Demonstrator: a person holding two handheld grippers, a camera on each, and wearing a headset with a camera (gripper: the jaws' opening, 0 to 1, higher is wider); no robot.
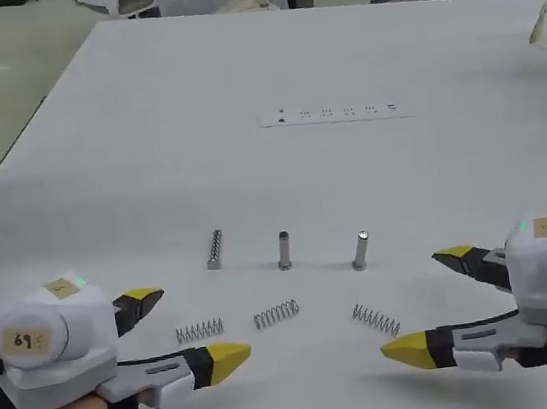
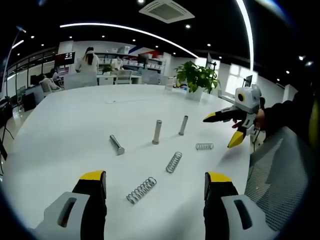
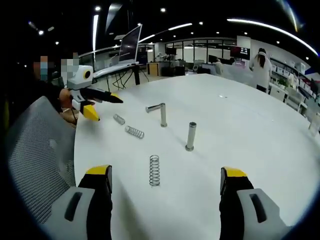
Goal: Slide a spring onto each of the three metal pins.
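Head view: three pins stand in a row on a white table (image 1: 143, 131). The left pin (image 1: 215, 249) lies on its side. The middle pin (image 1: 284, 250) and right pin (image 1: 360, 250) stand upright. Nearer the person lie the left spring (image 1: 199, 330), middle spring (image 1: 276, 314) and right spring (image 1: 377, 320), all apart from the pins. The left gripper (image 1: 184, 329) and right gripper (image 1: 428, 305) flank the springs, jaws wide apart and holding nothing. A power strip (image 1: 337, 112) lies farther back.

Left gripper view: the left gripper (image 2: 155, 177) has its jaws apart, with the left spring (image 2: 141, 190) just ahead between them. The open-jawed right gripper (image 2: 221, 131) is beyond the springs.

Right gripper view: the right gripper (image 3: 166, 173) has its jaws apart, with the right spring (image 3: 154, 170) between them. The right pin (image 3: 191, 136) stands just beyond.
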